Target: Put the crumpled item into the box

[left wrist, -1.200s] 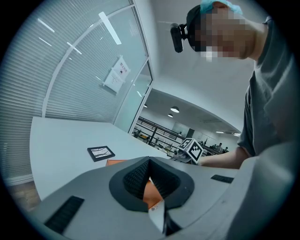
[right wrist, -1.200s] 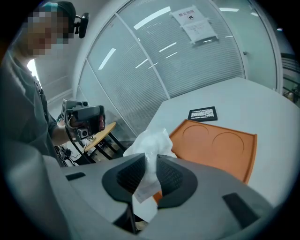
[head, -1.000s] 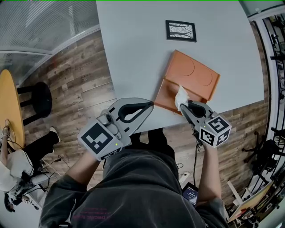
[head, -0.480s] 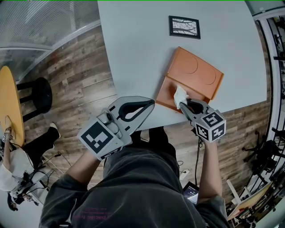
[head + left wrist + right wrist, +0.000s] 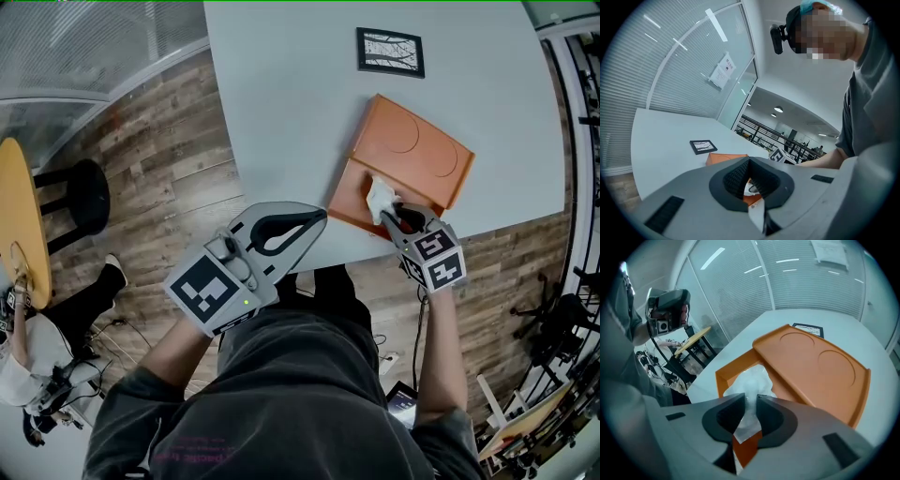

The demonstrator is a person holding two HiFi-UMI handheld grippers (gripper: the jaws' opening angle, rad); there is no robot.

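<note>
— Holding what, and where?
— The right gripper (image 5: 392, 212) has its fingers clamped on the crumpled item (image 5: 380, 197), white and papery, just above the open tray of the orange box (image 5: 412, 155) on the table (image 5: 281, 94). The left gripper (image 5: 319, 217) has its fingers closed on nothing, near the table edge.
— How to finish well?
— Probably lower it inside the tray walls, clear of the open lid, then release.

We record: box (image 5: 412, 150), near corner hidden under right gripper (image 5: 394, 214); crumpled item (image 5: 380, 195), near end covered by that gripper in the head view; framed card (image 5: 390, 52), print too small to read; table (image 5: 281, 103), cut by top edge.
</note>
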